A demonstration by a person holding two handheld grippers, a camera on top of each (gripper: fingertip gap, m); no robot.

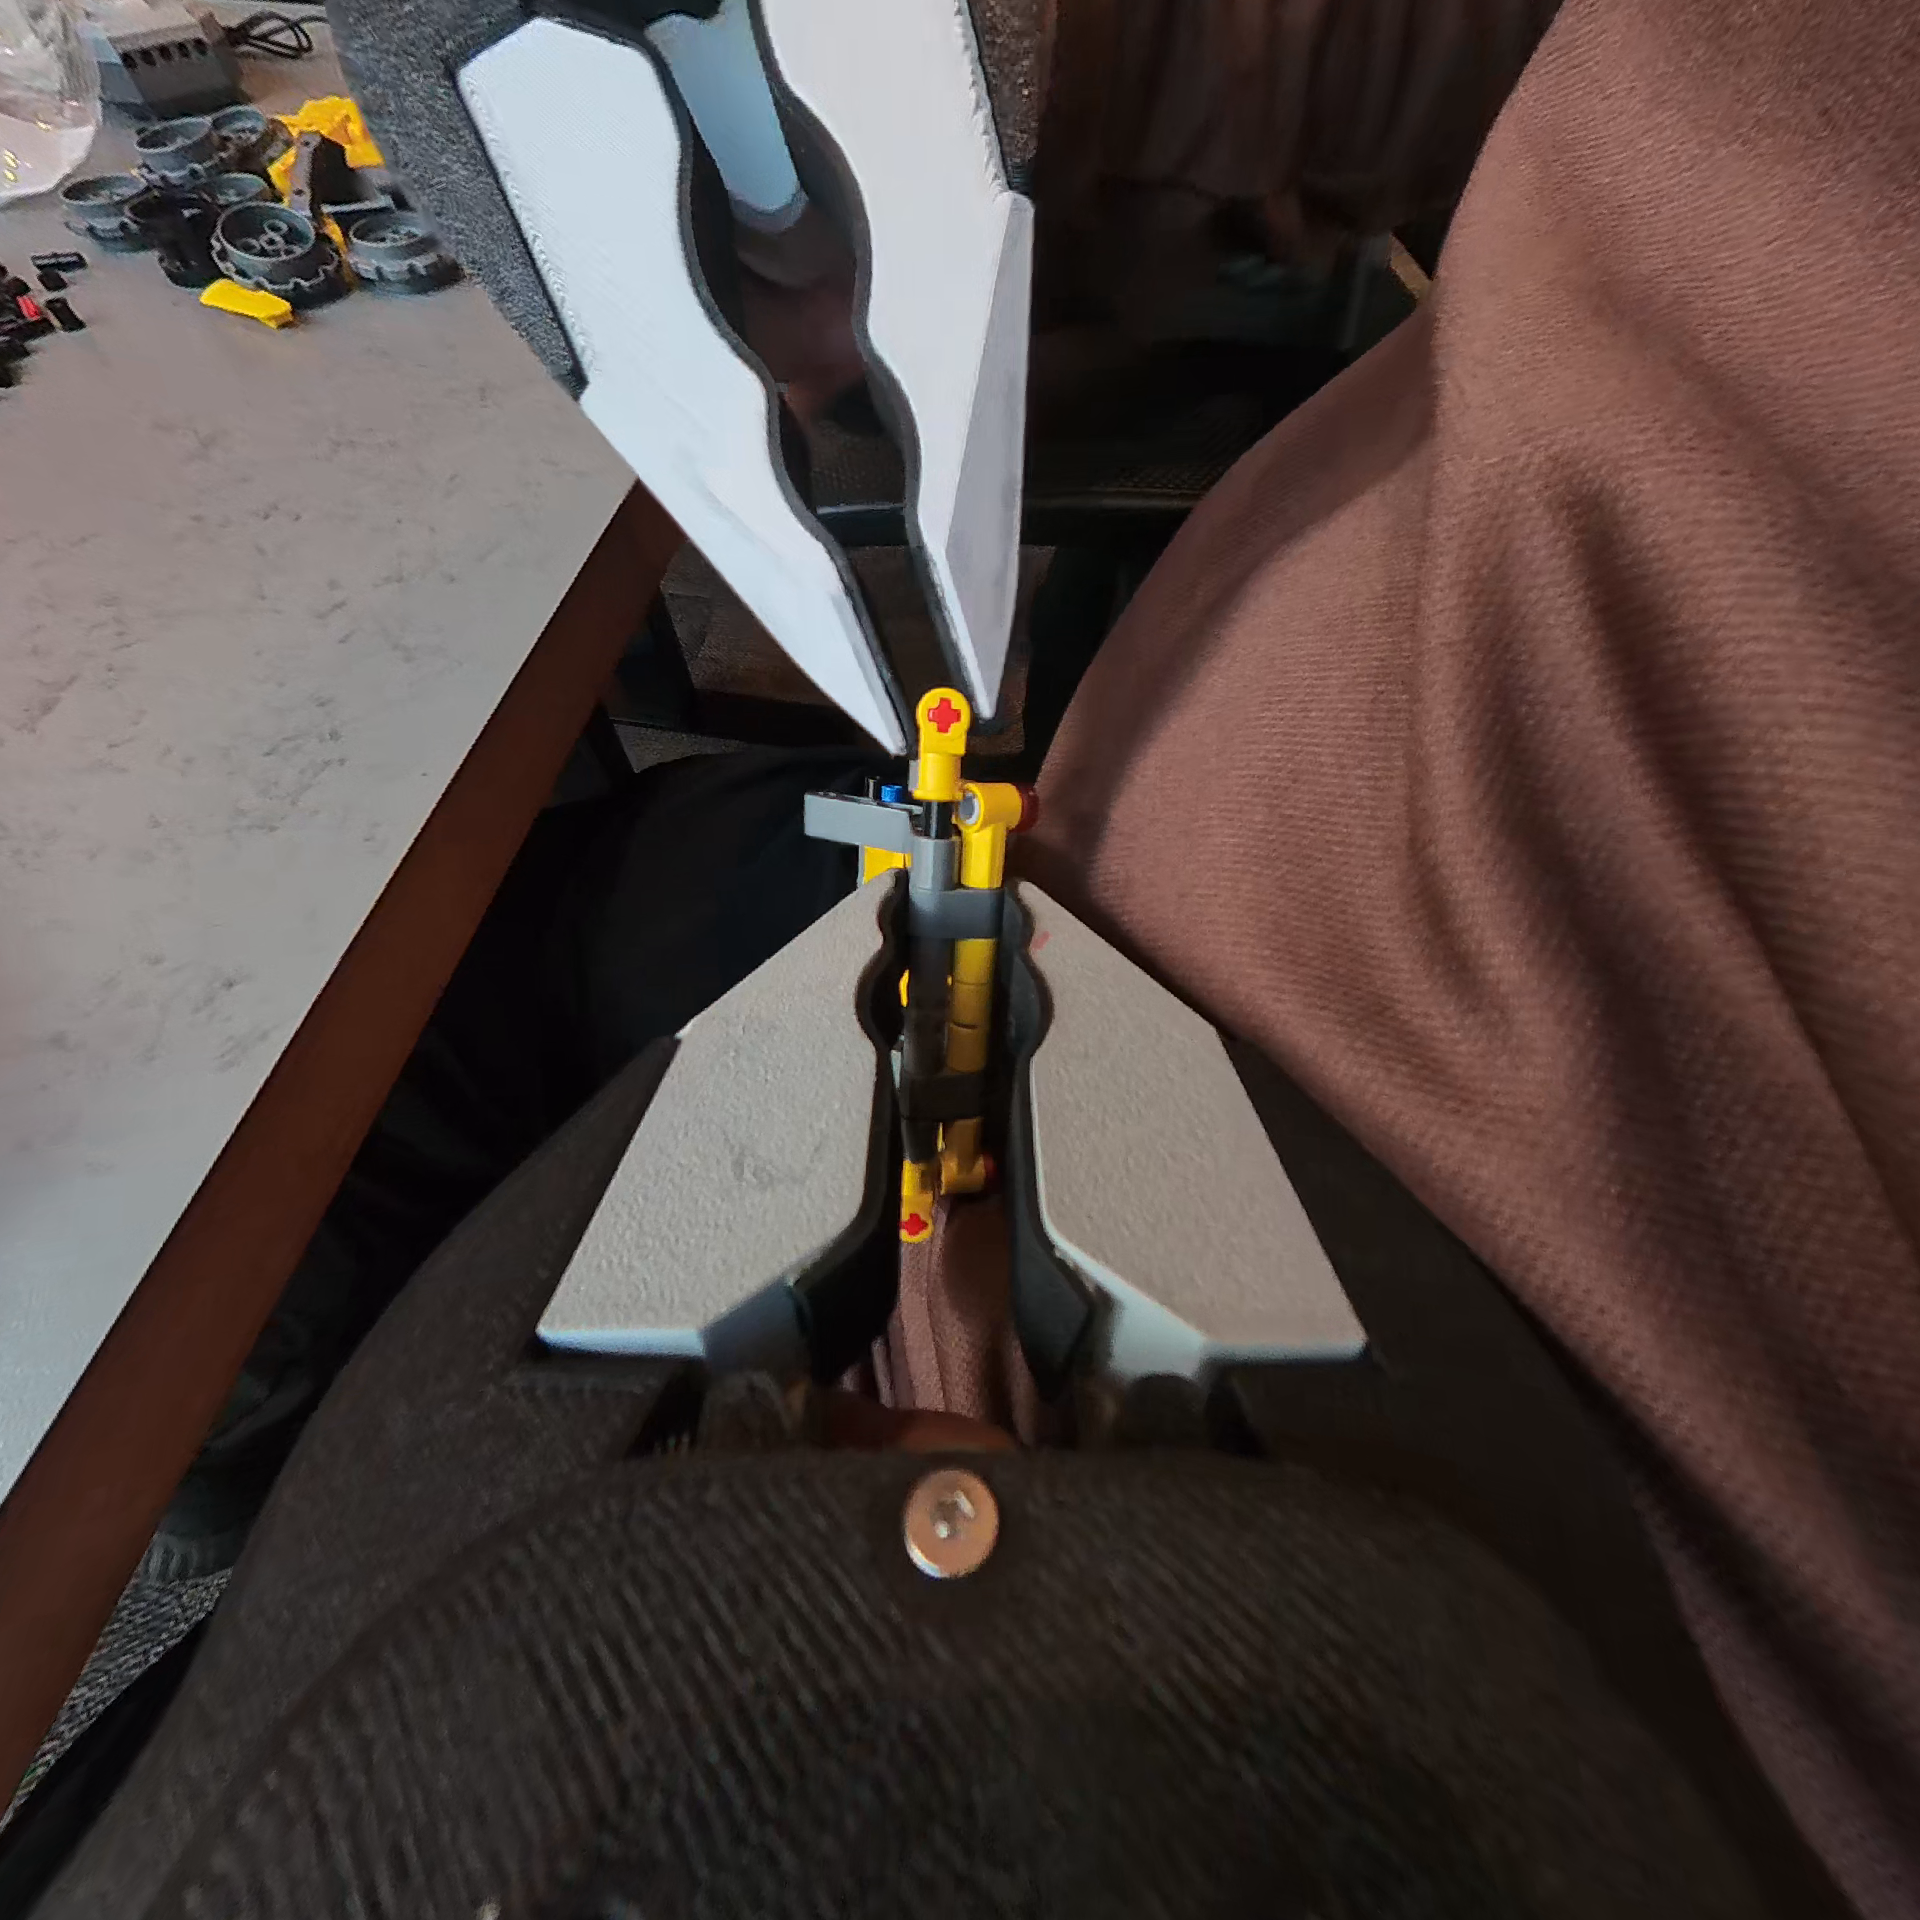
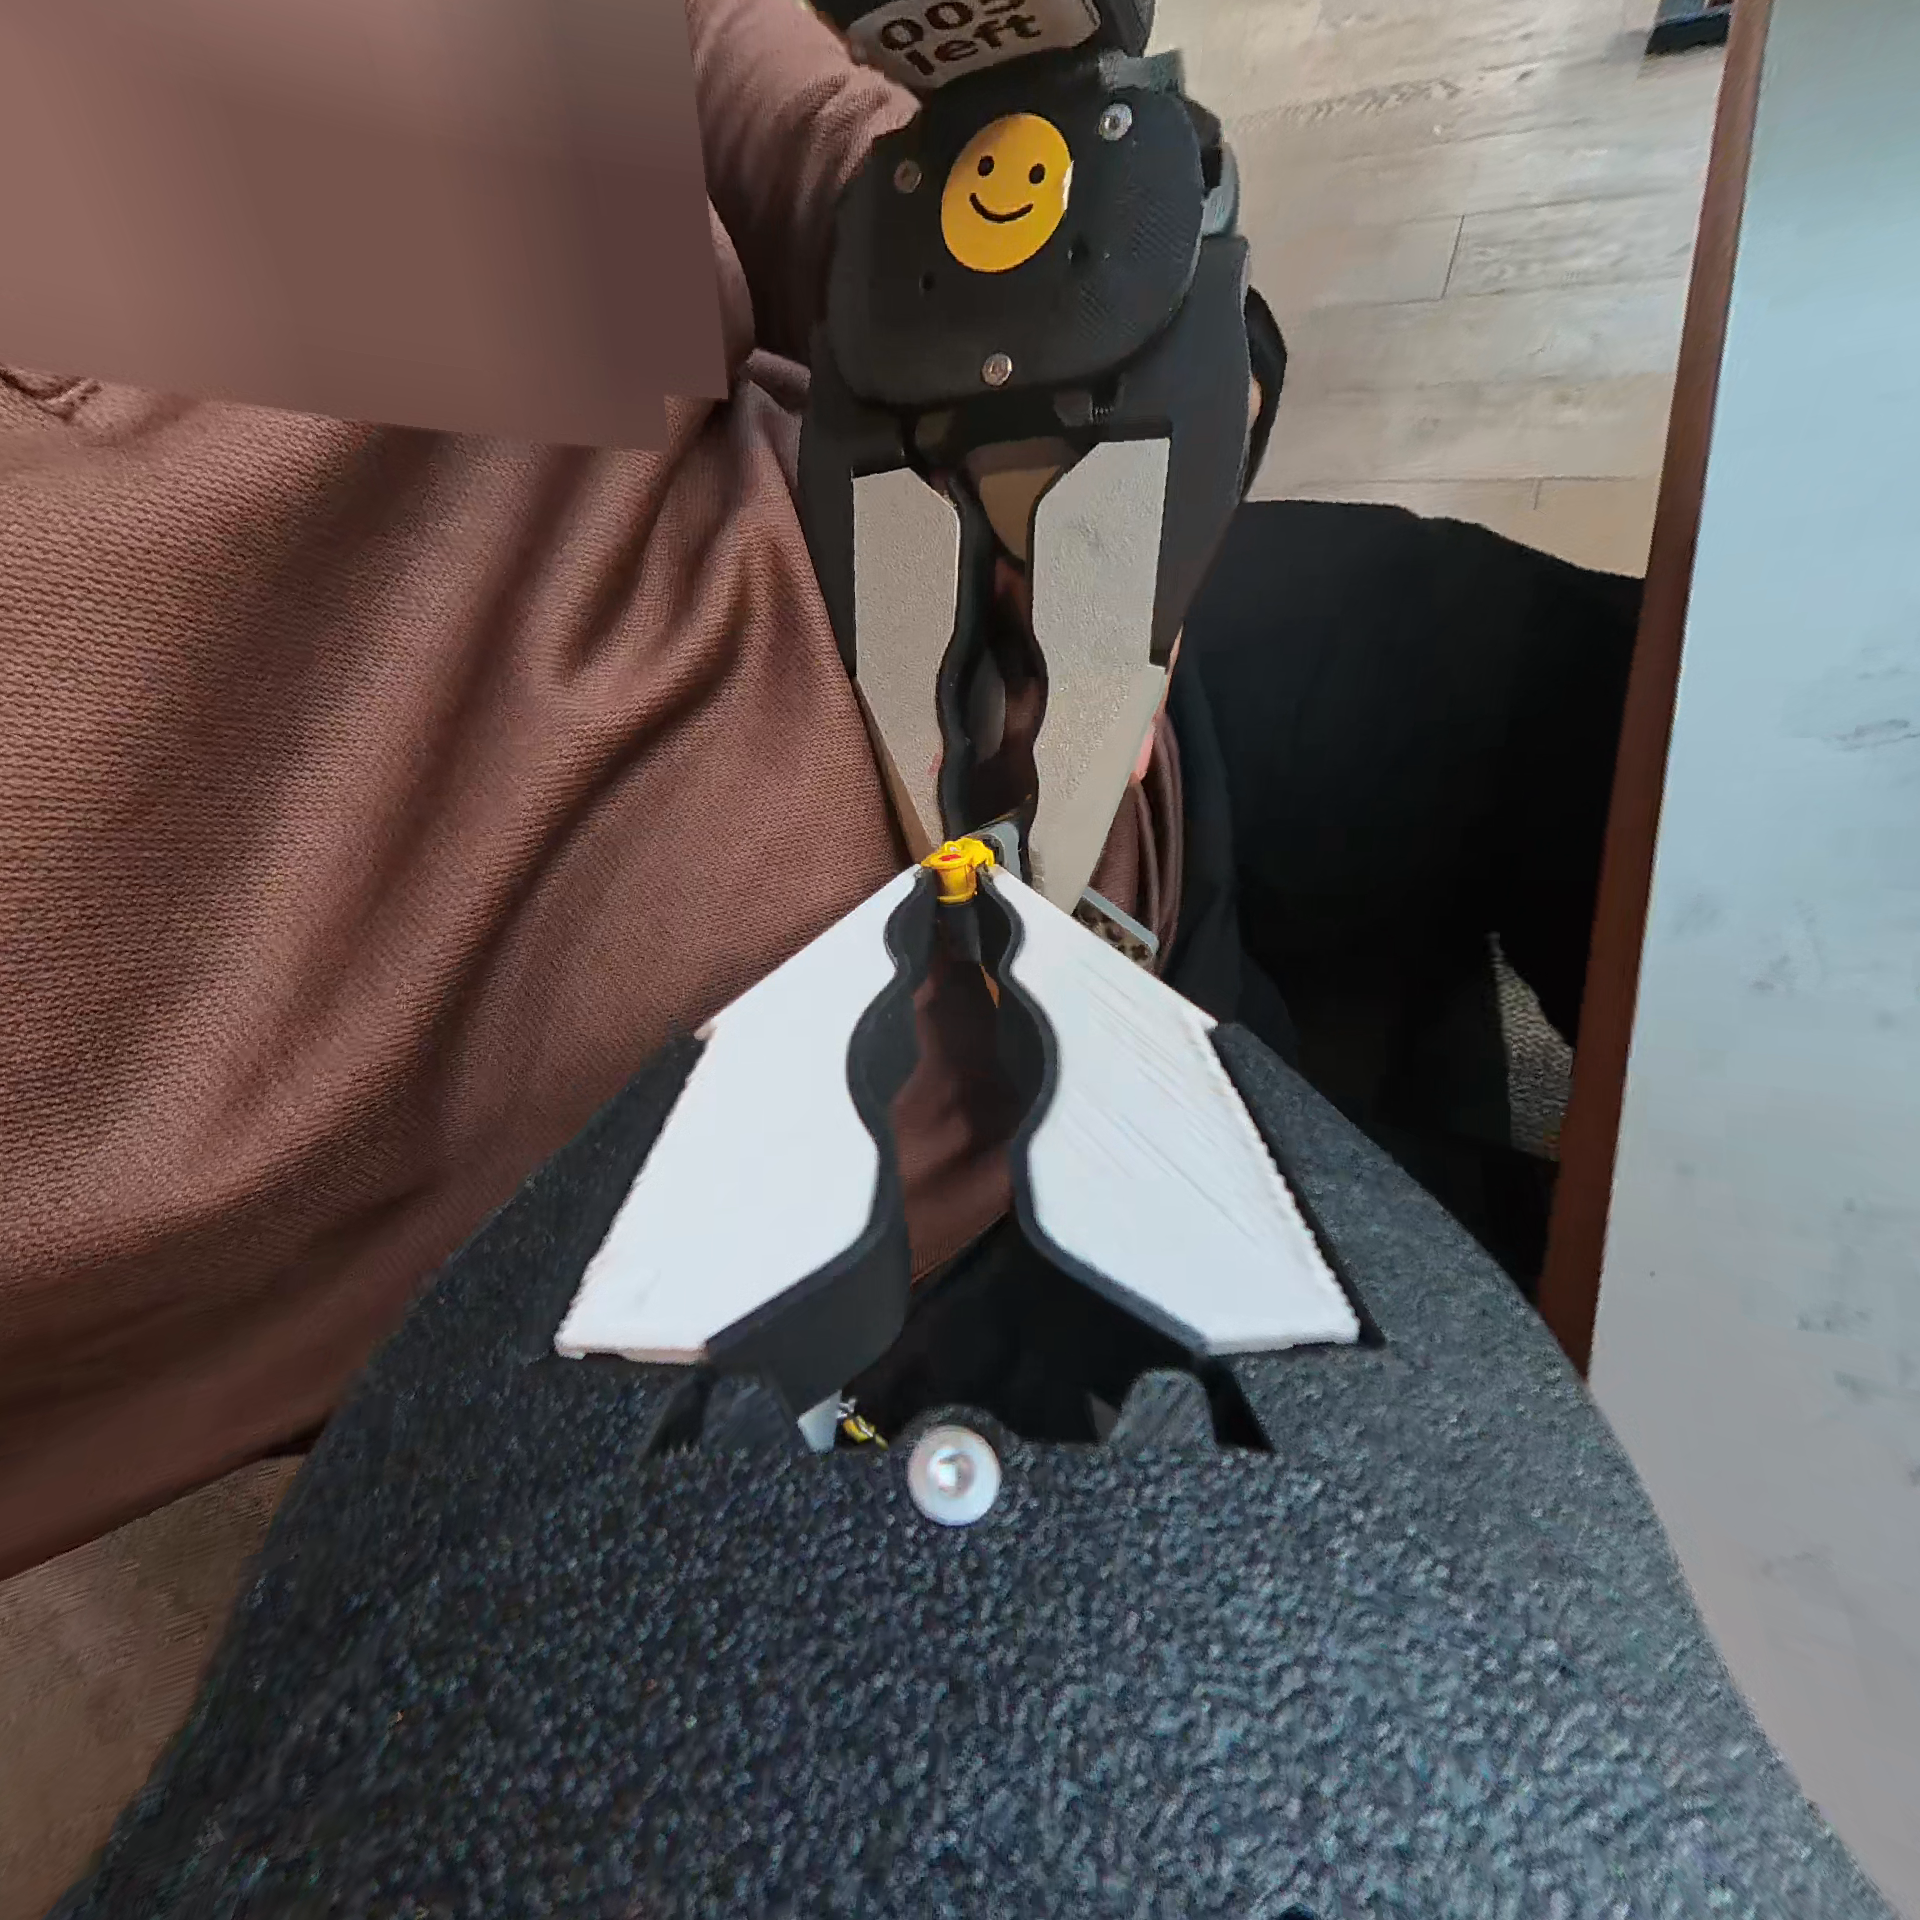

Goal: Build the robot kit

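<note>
Grippers meet tip to tip over the person's brown-clad lap, beside the grey table point(image 1: 260, 644). The left gripper point(image 1: 951, 894) clamps a yellow-and-grey brick assembly point(image 1: 956, 935) lengthwise. The right gripper point(image 2: 954, 875) pinches its yellow top connector point(image 1: 943, 727) (red cross-shaped axle end showing); loose wheel parts point(image 1: 249, 234) lie on the table's far corner.

Yellow-and-grey plastic brick assembly point(image 1: 951, 935) sits lengthwise between left gripper point(image 1: 954, 894) jaws. Right gripper point(image 1: 940, 732) meets its far end from 12 o'clock. Pale stone-look worktop point(image 1: 260, 644) at 9 o'clock; grey plastic wheel hubs point(image 1: 260, 234) at 10 o'clock on it. Brown fabric sleeve point(image 1: 1558, 727) at 3 o'clock.
</note>
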